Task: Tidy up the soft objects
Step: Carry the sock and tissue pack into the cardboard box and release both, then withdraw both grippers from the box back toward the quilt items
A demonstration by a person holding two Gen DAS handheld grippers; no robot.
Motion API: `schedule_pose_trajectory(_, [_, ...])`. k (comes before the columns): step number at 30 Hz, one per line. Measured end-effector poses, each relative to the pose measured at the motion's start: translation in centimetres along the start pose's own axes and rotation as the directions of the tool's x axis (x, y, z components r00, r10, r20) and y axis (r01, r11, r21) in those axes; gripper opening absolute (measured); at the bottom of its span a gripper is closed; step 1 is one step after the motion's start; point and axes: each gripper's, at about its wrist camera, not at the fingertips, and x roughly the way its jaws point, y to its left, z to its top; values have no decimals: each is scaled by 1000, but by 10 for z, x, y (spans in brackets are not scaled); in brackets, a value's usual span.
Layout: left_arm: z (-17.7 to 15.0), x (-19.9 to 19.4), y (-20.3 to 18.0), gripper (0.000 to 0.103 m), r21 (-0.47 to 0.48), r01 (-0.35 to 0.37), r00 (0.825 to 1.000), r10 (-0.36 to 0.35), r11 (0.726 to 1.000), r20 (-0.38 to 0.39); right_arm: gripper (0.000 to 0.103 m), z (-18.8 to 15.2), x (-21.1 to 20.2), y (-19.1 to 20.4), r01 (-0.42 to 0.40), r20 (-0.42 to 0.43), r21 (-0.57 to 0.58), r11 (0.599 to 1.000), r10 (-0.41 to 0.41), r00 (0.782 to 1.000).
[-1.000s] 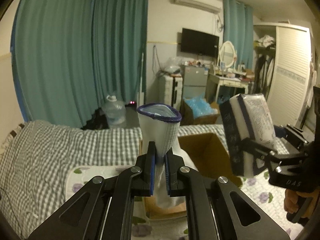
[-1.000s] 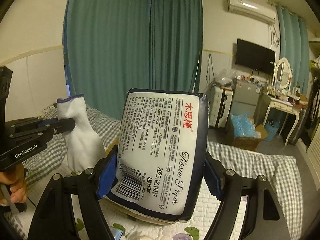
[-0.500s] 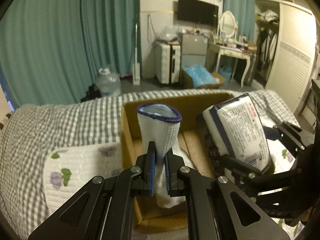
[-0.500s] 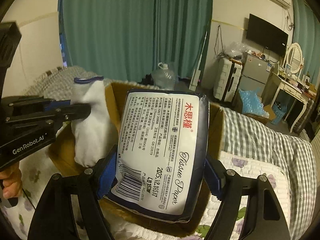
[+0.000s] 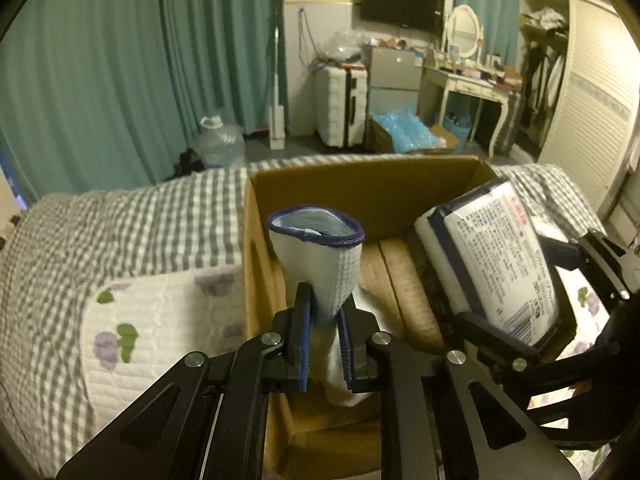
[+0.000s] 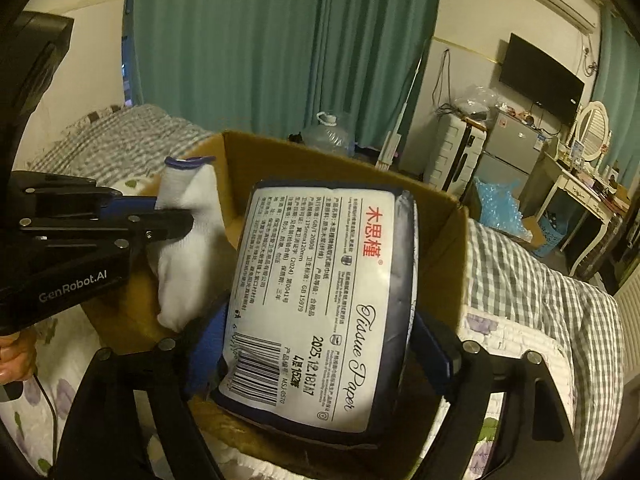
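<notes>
Left gripper (image 5: 323,340): jaws narrow and opening, white glove (image 5: 318,258) with a dark blue cuff standing upright between the blue pads; the pads appear to touch its lower part, though how firmly cannot be told. Gripper angled downward over the near left part of the cardboard box (image 5: 360,184), the glove's lower end hanging inside the box. In the right wrist view the same gripper (image 6: 176,220) enters from the left edge, glove (image 6: 188,248) pinched at its middle; a hand (image 6: 14,360) shows at the lower left on the handle. Right gripper (image 6: 320,356): jaws wide and opening, tissue paper pack (image 6: 324,300) between them, white label facing the camera, dark blue wrapper; the left blue pad lies against the pack's side, while the right pad appears to stand just off it. Gripper tilted downward, the pack inside the box's right part (image 6: 440,240), leaning on its edge. In the left wrist view the right gripper (image 5: 516,320) and pack (image 5: 496,256) sit to the right of the glove, apart from it. Box rests on a bed (image 5: 132,240) with a grey checked cover and a white quilted floral pad (image 5: 160,320). Beyond: green curtains (image 5: 160,60), water jug (image 5: 218,144), white suitcase (image 5: 342,104), wall television (image 5: 402,2), dressing table (image 5: 476,84).
</notes>
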Motion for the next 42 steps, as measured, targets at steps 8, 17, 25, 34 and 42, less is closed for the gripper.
schedule_pose_trajectory(8, [10, -43, 8, 74, -36, -37, 993, 41, 999, 114, 88, 12, -44, 2, 54, 91, -10, 998, -53, 994])
schedule_pose_trajectory(17, [16, -104, 25, 87, -112, -68, 969, 92, 991, 228, 90, 20, -108, 8, 69, 173, -4, 998, -67, 983])
schedule_pose_trajectory(25, [8, -162, 23, 87, -105, -70, 949, 98, 992, 300, 95, 21, -168, 19, 54, 233, 22, 998, -58, 971])
schedule_pose_trajectory(34, [-3, -220, 16, 98, -107, -101, 914, 135, 989, 383, 103, 13, -238, 36, 55, 313, 16, 998, -57, 948])
schedule_pose_trajectory(42, [-22, -247, 20, 98, -123, -83, 905, 126, 989, 406, 103, 2, -274, 49, 45, 340, 17, 999, -48, 939])
